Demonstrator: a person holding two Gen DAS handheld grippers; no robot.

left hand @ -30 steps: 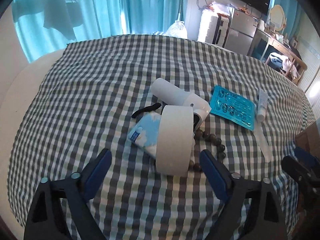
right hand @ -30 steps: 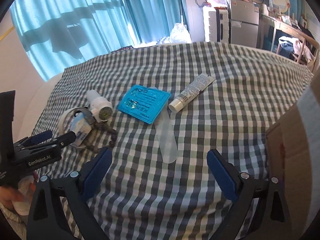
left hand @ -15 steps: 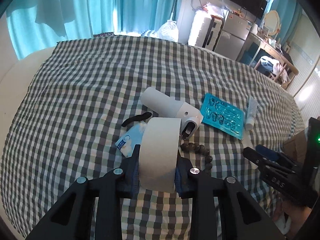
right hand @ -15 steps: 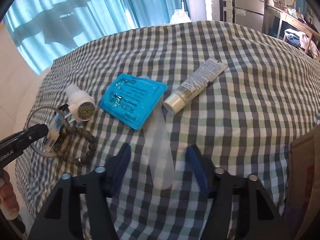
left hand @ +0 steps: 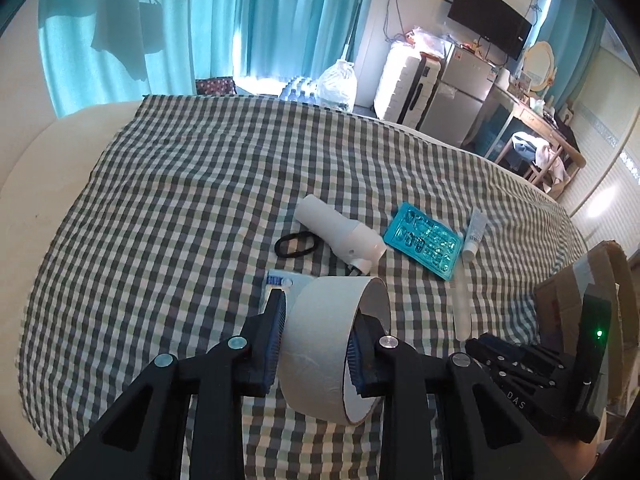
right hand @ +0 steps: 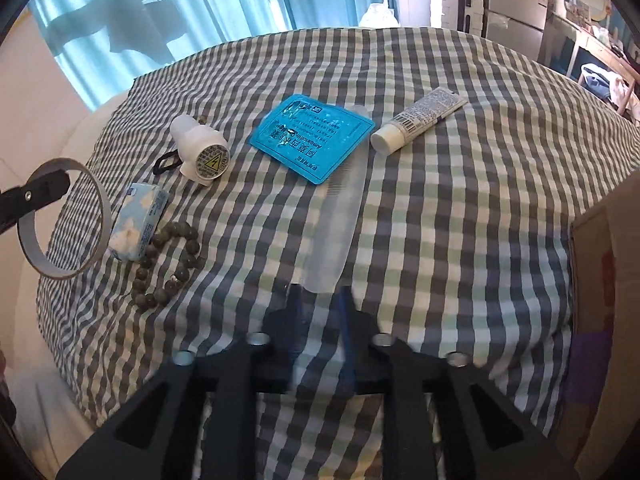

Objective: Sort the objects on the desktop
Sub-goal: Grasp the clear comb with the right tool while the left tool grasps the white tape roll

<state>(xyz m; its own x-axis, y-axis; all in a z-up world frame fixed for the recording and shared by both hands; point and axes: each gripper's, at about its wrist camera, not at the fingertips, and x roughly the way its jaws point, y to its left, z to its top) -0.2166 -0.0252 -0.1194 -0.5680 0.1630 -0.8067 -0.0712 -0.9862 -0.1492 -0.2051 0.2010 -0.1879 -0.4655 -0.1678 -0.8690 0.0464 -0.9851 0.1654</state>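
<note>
My left gripper (left hand: pixel 316 340) is shut on a white tape roll (left hand: pixel 324 344) and holds it lifted above the checked cloth; the roll also shows at the left of the right wrist view (right hand: pixel 64 220). My right gripper (right hand: pixel 320 316) has its jaws nearly closed around the near end of a clear plastic comb (right hand: pixel 340 224), which lies on the cloth. On the cloth lie a white cylinder device (right hand: pixel 198 152), a blue pill pack (right hand: pixel 312 136), a white tube (right hand: pixel 416 120), a tissue pack (right hand: pixel 138 222), a bead bracelet (right hand: pixel 168 264) and a black hair tie (left hand: pixel 296 244).
A cardboard box (right hand: pixel 608 280) stands at the right edge of the table. The checked cloth (left hand: pixel 180 200) covers a round table. Curtains, a fridge and a desk stand far behind.
My left gripper closed on the tape roll and lifted it off the tissue pack and bracelet. My right gripper moved forward to the comb and narrowed its jaws around its near end.
</note>
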